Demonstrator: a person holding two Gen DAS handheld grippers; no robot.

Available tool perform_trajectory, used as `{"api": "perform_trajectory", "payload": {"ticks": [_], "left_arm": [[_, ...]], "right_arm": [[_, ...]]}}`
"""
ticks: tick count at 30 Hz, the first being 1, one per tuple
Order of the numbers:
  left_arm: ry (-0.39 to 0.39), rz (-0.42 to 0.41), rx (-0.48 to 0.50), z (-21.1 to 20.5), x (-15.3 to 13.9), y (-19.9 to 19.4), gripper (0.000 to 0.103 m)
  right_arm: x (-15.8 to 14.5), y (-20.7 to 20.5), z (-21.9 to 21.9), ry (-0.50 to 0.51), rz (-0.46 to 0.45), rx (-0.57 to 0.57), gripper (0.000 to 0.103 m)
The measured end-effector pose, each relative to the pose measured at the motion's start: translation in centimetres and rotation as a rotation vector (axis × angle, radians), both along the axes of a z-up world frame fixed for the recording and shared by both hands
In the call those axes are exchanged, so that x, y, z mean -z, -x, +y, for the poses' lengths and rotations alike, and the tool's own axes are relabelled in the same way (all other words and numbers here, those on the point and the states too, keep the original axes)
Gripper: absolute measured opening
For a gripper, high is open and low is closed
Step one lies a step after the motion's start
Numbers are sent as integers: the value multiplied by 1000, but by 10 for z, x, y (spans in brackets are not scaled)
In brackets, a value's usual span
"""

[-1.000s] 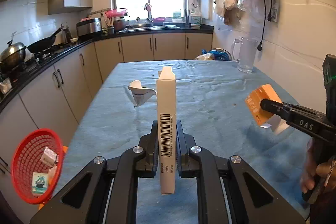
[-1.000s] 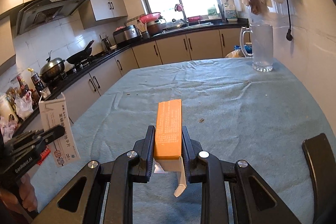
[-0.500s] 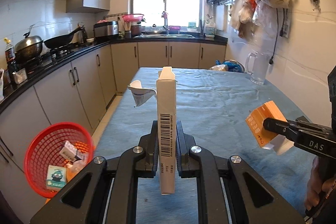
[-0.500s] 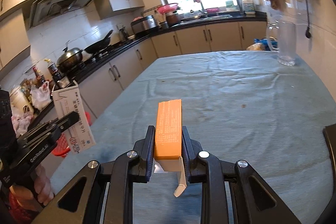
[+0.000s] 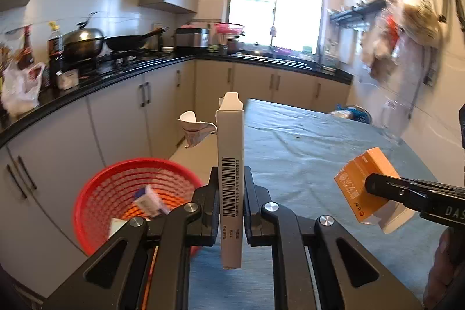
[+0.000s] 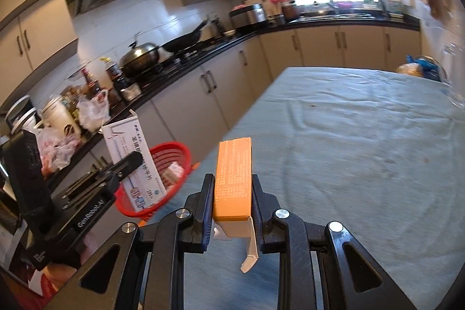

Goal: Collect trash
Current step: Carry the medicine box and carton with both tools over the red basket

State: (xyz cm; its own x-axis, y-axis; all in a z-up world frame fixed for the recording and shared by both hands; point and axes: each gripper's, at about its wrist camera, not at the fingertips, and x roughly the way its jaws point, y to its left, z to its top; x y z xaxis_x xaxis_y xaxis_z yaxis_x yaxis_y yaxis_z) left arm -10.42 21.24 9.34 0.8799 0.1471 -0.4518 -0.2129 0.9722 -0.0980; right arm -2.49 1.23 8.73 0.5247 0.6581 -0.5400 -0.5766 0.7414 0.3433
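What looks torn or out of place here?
Both held boxes are torn open: the white box has a loose flap sticking out at its top, and the orange box has a flap dangling below. Otherwise nothing stands out.

A white carton (image 5: 230, 182) with a barcode is clamped upright between the jaws of the left gripper (image 5: 231, 202), its top flap open. A red mesh basket (image 5: 116, 191) holding small packets is seen low on the left, beside the blue-covered table (image 5: 305, 153). An orange box (image 5: 363, 188) is gripped by the right gripper (image 5: 375, 188) at the right edge.
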Motion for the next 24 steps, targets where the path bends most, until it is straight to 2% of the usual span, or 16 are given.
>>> {"api": "perform_trajectory", "payload": {"ticks": [9,24], "left_arm": [[53,8,-112,61,12,14,12],[111,48,-185,107,39,20,12]], "right_arm": [[0,1,65,29,5,-98,25],[8,-7,143,41,55,-206,25]]}}
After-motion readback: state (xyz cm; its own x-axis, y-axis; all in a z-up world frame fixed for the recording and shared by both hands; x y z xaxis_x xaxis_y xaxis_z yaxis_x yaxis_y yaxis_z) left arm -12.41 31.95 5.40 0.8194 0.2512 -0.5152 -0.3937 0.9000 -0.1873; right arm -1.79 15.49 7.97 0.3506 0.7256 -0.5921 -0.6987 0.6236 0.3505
